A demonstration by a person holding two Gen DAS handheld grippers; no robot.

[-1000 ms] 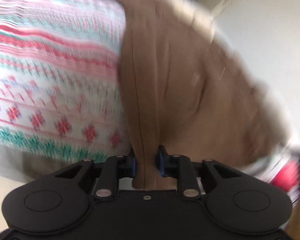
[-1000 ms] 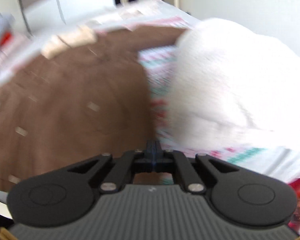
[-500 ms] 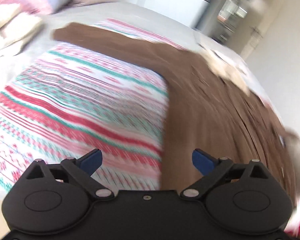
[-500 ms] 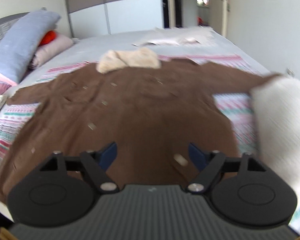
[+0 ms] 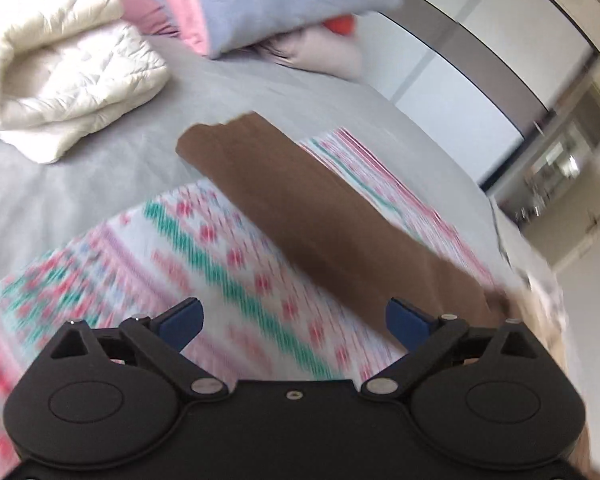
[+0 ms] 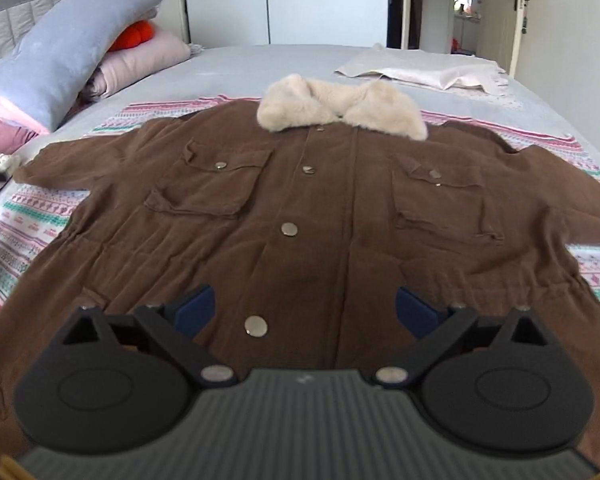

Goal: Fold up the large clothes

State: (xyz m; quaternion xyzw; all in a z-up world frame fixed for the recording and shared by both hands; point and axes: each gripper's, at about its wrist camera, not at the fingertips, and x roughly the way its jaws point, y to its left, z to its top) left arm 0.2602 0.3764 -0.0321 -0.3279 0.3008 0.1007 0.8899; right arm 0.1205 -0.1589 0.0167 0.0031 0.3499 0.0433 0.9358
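Note:
A large brown coat (image 6: 300,200) lies spread flat, front up, on a patterned blanket (image 6: 32,216) on the bed. Its cream fur collar (image 6: 340,108) is at the far end and its sleeves stretch out to both sides. My right gripper (image 6: 304,312) hovers over the coat's lower front near a metal button; its jaws are opening and nothing is between them. In the blurred left wrist view, one brown sleeve (image 5: 300,200) runs diagonally across the blanket (image 5: 220,264). My left gripper (image 5: 294,320) is open and empty above the blanket, beside that sleeve.
A folded white puffy jacket (image 5: 68,68) lies on the grey sheet at the left. Pillows (image 6: 68,52) are stacked at the headboard. A folded cream cloth (image 6: 420,68) rests at the far right of the bed. A wardrobe (image 6: 320,4) stands behind it.
Both grippers were shut on the brown coat and have let go and opened wide. The coat now lies flat. Both views have swung, the left toward the sleeve's end.

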